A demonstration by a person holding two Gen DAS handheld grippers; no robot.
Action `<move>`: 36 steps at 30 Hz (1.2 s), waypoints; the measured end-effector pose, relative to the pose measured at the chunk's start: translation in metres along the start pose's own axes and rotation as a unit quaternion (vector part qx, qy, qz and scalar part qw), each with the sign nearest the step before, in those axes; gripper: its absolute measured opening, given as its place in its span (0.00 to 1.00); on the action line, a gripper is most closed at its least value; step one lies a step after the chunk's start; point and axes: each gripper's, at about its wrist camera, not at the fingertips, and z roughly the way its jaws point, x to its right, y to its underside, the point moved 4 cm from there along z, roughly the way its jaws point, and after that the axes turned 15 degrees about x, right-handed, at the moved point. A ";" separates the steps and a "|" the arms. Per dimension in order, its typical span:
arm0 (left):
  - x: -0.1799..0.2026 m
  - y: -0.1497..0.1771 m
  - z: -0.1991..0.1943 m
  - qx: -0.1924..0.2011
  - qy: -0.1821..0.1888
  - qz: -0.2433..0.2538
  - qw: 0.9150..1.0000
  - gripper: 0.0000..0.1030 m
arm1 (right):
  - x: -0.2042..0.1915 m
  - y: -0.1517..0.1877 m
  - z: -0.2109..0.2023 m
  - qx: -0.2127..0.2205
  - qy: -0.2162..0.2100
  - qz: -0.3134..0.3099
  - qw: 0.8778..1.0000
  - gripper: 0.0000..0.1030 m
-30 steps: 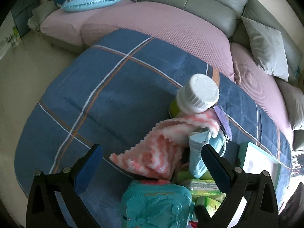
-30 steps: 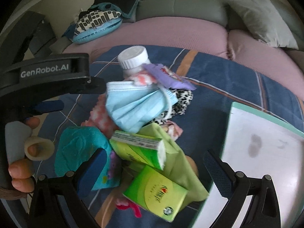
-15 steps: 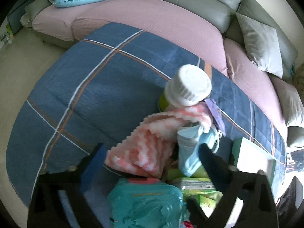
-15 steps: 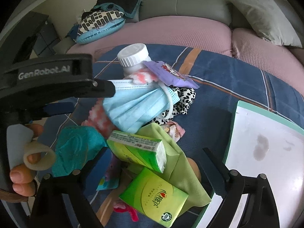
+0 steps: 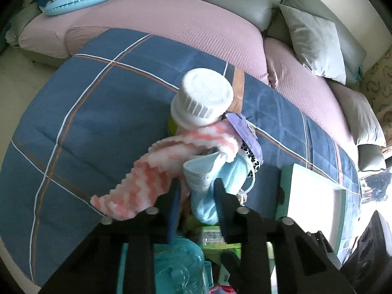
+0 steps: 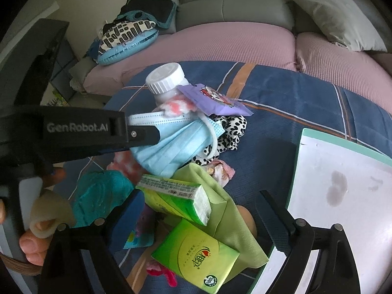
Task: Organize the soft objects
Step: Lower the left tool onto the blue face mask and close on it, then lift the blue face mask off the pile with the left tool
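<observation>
Pinching the blue face mask [image 5: 208, 191], which lies between the closing jaws of the left gripper [image 5: 196, 196], works best if the pink striped cloth [image 5: 147, 183] just beside them stays out; the right gripper [image 6: 201, 215] hangs released over the tissue packs [image 6: 176, 193].

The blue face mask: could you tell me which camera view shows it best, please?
The right wrist view: the face mask lies spread out, pleats and ear loop visible. In the left wrist view, only a bunched part shows between the closing left gripper.
</observation>
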 end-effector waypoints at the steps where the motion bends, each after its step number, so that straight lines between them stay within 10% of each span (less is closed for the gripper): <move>1: 0.001 0.000 0.000 0.001 0.004 0.000 1.000 0.16 | 0.000 0.000 0.000 0.000 0.000 0.001 1.000 0.91; 36: -0.014 -0.010 -0.038 0.057 0.029 -0.043 0.997 0.07 | -0.002 -0.008 -0.022 0.018 -0.007 -0.017 1.000 0.91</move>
